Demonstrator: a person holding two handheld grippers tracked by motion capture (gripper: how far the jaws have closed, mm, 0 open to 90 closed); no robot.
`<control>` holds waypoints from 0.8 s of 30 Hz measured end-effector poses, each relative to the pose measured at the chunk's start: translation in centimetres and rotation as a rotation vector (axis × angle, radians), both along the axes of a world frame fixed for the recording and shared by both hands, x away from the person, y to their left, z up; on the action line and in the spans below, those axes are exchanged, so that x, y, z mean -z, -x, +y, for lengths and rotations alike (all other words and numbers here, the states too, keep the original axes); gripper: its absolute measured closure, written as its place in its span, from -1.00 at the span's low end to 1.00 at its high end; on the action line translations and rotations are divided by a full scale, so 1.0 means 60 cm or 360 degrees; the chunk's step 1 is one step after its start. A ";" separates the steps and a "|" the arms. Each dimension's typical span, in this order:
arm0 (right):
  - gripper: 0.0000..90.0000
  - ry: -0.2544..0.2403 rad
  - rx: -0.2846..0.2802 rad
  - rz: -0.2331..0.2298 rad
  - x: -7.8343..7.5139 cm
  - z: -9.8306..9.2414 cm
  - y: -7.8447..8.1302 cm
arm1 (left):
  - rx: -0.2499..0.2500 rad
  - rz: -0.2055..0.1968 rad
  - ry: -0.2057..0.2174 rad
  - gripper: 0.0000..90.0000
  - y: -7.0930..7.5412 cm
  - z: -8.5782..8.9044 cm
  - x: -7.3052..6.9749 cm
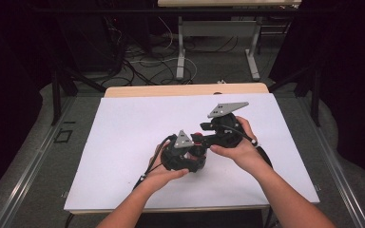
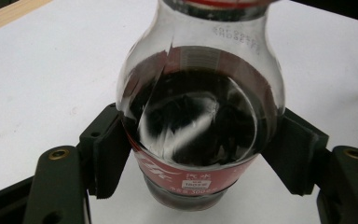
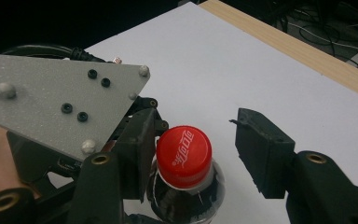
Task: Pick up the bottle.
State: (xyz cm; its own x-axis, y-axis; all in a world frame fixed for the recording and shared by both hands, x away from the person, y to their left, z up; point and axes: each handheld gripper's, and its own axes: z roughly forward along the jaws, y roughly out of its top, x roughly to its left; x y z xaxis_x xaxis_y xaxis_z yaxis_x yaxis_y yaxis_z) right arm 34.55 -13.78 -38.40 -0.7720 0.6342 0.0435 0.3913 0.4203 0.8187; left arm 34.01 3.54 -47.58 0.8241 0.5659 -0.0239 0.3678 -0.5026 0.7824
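**Cap in the gap, grip not yet made**

We start at the left, where our left gripper sits low over the white table. In the left gripper view its pads pinch the cola bottle on both sides, pressing the red label band, dark drink filling the belly. That hold looks firm to us.

Moving to the middle, the bottle stands on the white surface near the table's centre, just in front of us, its red cap pointing up between the two tools.

On to the right: our right gripper comes in over the bottle's top. Its jaws are spread around the cap; one pad sits just beside or touching the cap's edge, the other stands clear with white table showing in the gap. So nothing is pinched there yet.

Here's the risk, as we judge it: the cap sits off-centre in that gap, so closing now could push the neck sideways and tilt the bottle in the left hold. A shallow bite could also slip off the ridged cap when we twist.
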 end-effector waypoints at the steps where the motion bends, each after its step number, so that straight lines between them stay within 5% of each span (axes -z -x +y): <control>1: 0.11 0.0001 -0.0001 0.0008 0.001 0.001 -0.003 | -0.0008 0.0012 0.0000 -0.34 -0.002 -0.001 0.000; 14: 0.25 0.0064 0.0105 0.0041 0.020 0.024 -0.026 | -0.0080 0.0012 0.0017 -0.33 -0.017 -0.012 0.007; 24: 0.36 0.0043 0.0095 0.0050 0.025 0.029 -0.032 | -0.0098 0.0045 0.0007 -0.33 -0.019 -0.008 0.005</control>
State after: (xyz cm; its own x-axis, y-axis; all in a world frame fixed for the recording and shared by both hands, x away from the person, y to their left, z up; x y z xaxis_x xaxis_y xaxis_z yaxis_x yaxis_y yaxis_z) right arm 36.48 -12.05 -39.88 -0.7313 0.6802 0.0496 0.4418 0.4172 0.7942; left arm 35.18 3.07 -47.88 0.7866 0.6154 -0.0493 0.4199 -0.4747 0.7735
